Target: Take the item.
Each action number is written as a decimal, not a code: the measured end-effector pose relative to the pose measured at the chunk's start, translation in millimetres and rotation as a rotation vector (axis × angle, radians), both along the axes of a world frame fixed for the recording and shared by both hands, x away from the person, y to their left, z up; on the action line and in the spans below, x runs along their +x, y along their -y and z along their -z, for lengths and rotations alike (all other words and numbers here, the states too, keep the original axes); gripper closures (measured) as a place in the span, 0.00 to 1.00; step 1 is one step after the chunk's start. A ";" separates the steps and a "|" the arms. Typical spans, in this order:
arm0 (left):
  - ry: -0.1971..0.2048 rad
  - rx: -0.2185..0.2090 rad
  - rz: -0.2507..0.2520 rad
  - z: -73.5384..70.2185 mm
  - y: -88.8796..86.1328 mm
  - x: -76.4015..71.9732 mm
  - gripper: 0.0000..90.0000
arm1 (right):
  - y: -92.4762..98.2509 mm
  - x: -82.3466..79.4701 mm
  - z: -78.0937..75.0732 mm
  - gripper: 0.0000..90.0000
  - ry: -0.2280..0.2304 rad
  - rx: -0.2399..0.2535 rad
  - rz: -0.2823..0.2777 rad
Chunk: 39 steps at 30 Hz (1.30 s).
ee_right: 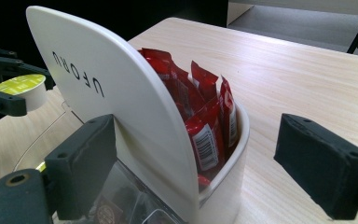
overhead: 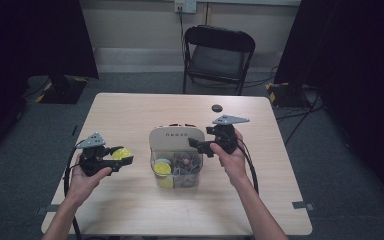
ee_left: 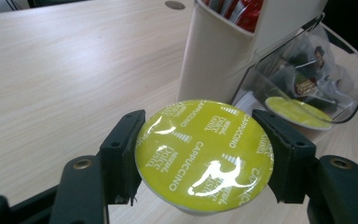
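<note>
My left gripper (ee_left: 204,154) is clamped on one yellow-lidded capsule (ee_left: 204,156), a jaw on each side of its rim, held above the worktop (ee_left: 60,70) just left of the organiser (overhead: 176,156). My right gripper (ee_right: 196,172) stands wide open, holding nothing, its jaws straddling the organiser's white back section with the red sachets (ee_right: 205,116). Two more yellow capsules (overhead: 162,168) visible in the clear front bin, to the right of my left gripper.

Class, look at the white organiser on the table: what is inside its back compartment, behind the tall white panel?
Red sachets stand upright in the white organiser, packed behind its panel. One shows a barcode. Their lower ends are hidden by the rim, so the count and whatever lies beneath cannot be seen.
</note>
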<state>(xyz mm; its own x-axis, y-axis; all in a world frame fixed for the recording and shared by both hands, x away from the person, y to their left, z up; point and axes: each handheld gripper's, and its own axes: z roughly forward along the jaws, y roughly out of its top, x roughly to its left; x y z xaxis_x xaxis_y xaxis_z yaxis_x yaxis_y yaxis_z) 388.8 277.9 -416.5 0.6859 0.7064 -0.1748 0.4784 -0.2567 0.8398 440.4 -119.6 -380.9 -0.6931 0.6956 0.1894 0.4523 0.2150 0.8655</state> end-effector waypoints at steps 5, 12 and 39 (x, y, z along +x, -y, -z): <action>-0.005 0.008 -0.038 5.3 -9.9 6.6 0.42 | -0.1 -0.2 -0.5 0.13 0.001 -0.005 0.001; -0.001 0.036 -0.084 13.7 -21.3 12.3 0.42 | -0.2 -0.4 -0.6 0.13 0.000 -0.007 0.002; -0.100 0.169 -0.141 64.7 -25.9 29.0 0.42 | 1.1 -0.8 -0.1 0.13 0.002 -0.010 0.006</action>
